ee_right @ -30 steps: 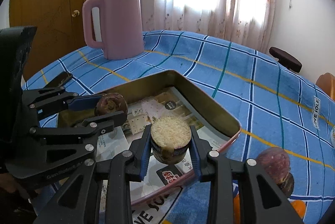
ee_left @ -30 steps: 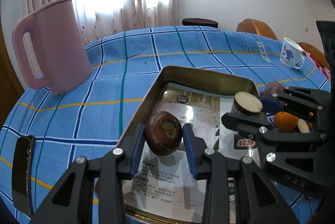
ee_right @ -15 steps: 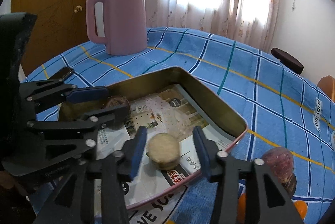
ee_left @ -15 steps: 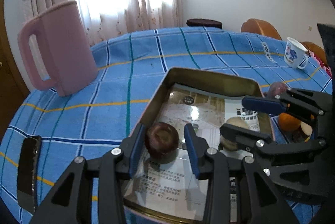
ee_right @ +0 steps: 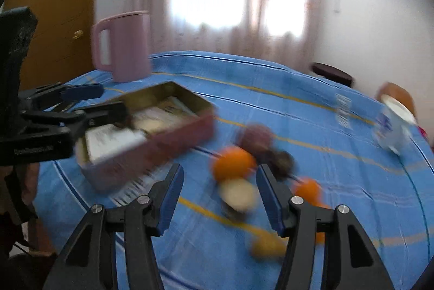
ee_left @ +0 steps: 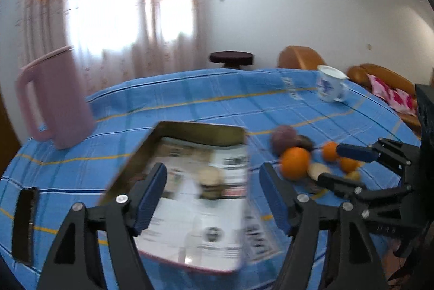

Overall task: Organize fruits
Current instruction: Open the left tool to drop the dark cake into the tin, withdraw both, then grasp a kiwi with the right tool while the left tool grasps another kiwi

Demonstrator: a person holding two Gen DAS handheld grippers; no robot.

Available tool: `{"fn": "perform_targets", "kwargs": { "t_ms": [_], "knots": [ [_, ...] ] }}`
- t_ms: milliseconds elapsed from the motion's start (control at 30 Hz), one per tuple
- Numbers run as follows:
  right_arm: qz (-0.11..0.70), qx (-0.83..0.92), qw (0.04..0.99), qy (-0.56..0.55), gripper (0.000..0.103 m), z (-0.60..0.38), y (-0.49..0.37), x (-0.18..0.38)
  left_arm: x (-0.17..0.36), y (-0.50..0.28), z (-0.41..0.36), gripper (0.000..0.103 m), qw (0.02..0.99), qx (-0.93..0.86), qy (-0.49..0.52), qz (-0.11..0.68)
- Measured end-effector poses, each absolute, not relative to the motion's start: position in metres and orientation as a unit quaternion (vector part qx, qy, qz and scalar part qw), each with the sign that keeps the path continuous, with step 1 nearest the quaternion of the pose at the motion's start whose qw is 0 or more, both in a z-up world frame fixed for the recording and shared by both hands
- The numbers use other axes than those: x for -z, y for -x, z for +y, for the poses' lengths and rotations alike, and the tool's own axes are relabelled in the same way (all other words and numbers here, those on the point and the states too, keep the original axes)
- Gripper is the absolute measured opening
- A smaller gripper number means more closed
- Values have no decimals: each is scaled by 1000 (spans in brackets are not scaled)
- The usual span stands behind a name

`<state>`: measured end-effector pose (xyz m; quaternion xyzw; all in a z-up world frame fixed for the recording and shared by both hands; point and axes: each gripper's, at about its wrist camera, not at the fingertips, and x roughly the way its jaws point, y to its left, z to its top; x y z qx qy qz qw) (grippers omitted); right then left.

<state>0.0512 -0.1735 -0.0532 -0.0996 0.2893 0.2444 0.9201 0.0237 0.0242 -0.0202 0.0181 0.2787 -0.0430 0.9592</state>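
Note:
The metal tin (ee_left: 200, 128) lined with printed paper sits on the blue checked table; a cut pale-topped fruit (ee_left: 208, 177) lies inside it. My left gripper (ee_left: 213, 195) is open and empty above the tin. My right gripper (ee_right: 218, 195) is open and empty above loose fruit beside the tin (ee_right: 173, 139): a large orange (ee_right: 233, 163), a cut pale-faced piece (ee_right: 238, 193), a purple fruit (ee_right: 255, 136), a small orange (ee_right: 308, 189) and a yellowish piece (ee_right: 265, 246). The same pile shows in the left wrist view around the orange (ee_left: 294, 162). Both views are motion-blurred.
A pink jug (ee_left: 54, 97) stands at the back left of the table. A white cup (ee_left: 329, 85) with blue print stands at the back right. A black phone (ee_left: 25, 225) lies near the left edge. Chairs and a dark stool (ee_left: 230, 58) stand beyond the table.
Both grippers opened, released their fruit into the tin and pulled back and up. The right gripper swung right to hover over the loose fruit pile.

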Motion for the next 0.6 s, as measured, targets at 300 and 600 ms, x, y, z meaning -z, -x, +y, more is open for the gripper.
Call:
{"fn": "perform_targets", "kwargs": {
  "t_ms": [300,600],
  "knots": [
    [328,-182,926,44,56,-238,-59,73,39,-30,-47,73,943,108,-49,311],
    [358,-213,909,35,43,-233,-63,83,49,-31,-80,73,932,141,-66,328]
  ]
}}
